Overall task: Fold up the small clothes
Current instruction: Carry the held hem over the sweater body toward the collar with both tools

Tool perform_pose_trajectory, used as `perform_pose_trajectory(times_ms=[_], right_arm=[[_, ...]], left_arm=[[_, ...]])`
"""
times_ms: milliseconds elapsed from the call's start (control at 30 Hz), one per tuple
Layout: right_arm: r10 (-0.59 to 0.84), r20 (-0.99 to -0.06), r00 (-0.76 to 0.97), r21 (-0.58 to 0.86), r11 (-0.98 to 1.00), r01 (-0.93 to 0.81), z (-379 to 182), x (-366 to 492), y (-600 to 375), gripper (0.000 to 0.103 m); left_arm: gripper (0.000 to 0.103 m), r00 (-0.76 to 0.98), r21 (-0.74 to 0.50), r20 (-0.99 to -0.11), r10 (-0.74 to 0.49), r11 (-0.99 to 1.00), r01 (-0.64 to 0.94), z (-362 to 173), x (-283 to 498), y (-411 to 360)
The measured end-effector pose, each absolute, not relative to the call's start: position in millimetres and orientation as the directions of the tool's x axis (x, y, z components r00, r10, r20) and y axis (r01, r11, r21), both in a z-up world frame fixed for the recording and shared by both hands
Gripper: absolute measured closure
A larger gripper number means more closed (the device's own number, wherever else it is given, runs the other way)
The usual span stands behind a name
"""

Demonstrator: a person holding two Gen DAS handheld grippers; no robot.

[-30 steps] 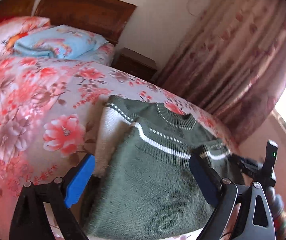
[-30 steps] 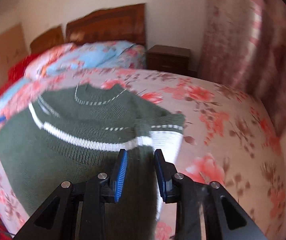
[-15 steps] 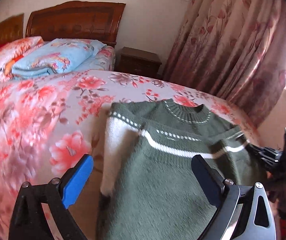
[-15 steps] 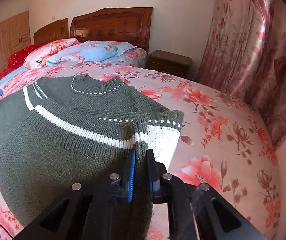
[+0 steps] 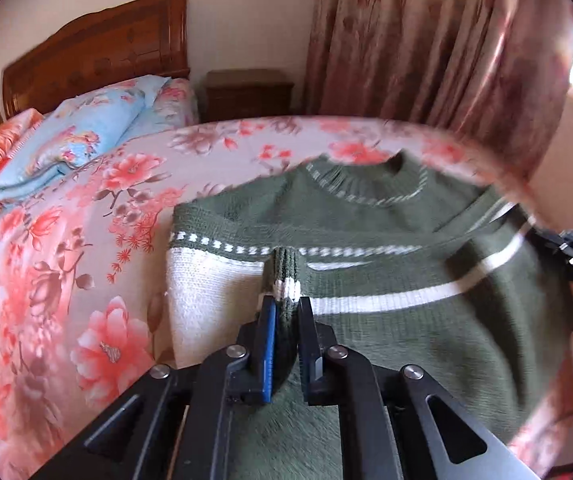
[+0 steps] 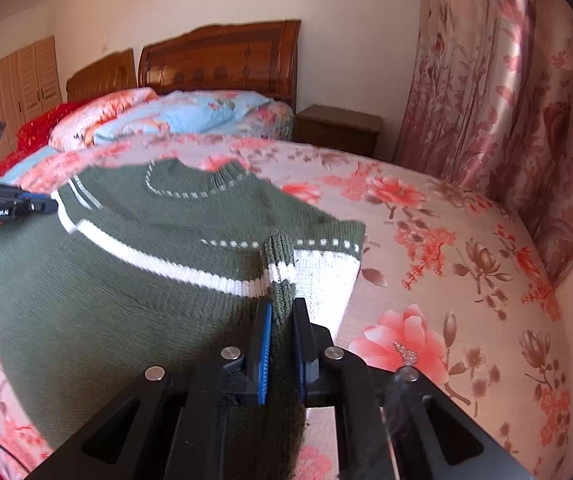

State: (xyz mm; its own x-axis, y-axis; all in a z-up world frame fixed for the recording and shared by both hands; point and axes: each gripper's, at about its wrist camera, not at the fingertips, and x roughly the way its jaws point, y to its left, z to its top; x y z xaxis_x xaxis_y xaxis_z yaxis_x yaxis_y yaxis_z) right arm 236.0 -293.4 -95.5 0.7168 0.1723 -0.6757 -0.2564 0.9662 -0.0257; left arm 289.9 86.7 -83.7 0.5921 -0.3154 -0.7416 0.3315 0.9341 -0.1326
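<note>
On a floral bedspread [image 6: 426,264], twin grippers pinch the green sweater [image 5: 406,320] at its side edges: the left gripper [image 5: 286,306] and right gripper [image 6: 282,308] each clamp a raised ridge of knit, apparently readying a fold. Sleeves lie tucked inward. Beyond, a blue pillow [image 5: 86,140] rests before the wooden headboard [image 6: 222,60].

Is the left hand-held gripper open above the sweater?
No, the left hand-held gripper is shut on a pinched ridge of the green sweater.
</note>
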Motion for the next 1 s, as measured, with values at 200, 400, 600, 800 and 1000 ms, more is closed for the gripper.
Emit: perform_pose_trajectory(times_ms=[200,400,600,800,1000], right_arm=[[0.296,-0.566,0.769,0.120,0.953,-0.279,-50,195,-310,0.095],[0.265,-0.527,0.808,0.130,0.964,-0.231,-8,255,-313,0.095],[0.161,-0.746,0.646,0.105,0.987,-0.125,-87,354,-307,0.095],[0.220,-0.707,0.672,0.198,0.974,-0.111,-86,340,-321,0.095],[0.187,-0.696,0.694,0.162,0.982,-0.102,-70,353,-315,0.095]], left_arm=[[0.000,0.691,-0.163,-0.635,-0.344,0.935,0.315,-32,259,118],[0.000,0.702,-0.134,-0.651,-0.288,0.954,0.268,-16,333,107],[0.000,0.564,-0.155,-0.794,-0.227,0.973,0.172,-95,414,98],[0.000,0.615,-0.202,-0.737,-0.280,0.960,0.195,-70,396,105],[0.000,0.589,-0.140,-0.781,-0.210,0.977,0.162,-84,422,96]])
